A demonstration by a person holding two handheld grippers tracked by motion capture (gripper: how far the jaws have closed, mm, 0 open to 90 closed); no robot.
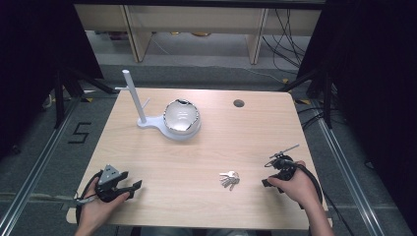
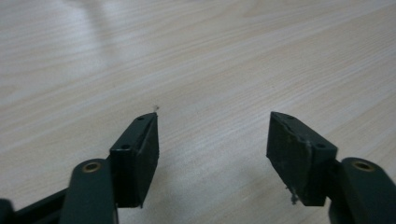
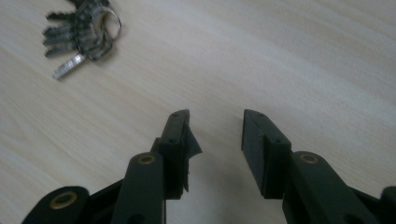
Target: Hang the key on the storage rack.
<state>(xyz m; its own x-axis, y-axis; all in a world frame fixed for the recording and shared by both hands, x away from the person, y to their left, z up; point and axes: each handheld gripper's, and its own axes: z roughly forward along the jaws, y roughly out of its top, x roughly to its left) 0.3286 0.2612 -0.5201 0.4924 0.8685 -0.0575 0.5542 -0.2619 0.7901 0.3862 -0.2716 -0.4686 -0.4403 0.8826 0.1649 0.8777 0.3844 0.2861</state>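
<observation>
nearby, keys (image 1: 229, 180) (stand (image 1: 140, 105), bowl (image 1: 181, 118) far off).

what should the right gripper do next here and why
Probably slide the right gripper toward the bunch of keys and centre its fingers over them. The fingers stand apart with only bare table between them, and the keys lie flat a little way off to one side, untouched. The left gripper rests open, farther from the keys.

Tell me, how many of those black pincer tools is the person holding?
2. The left gripper is at the table's near left corner; the right gripper is near the right edge, beside the bunch of keys. Both are open and empty.
</observation>
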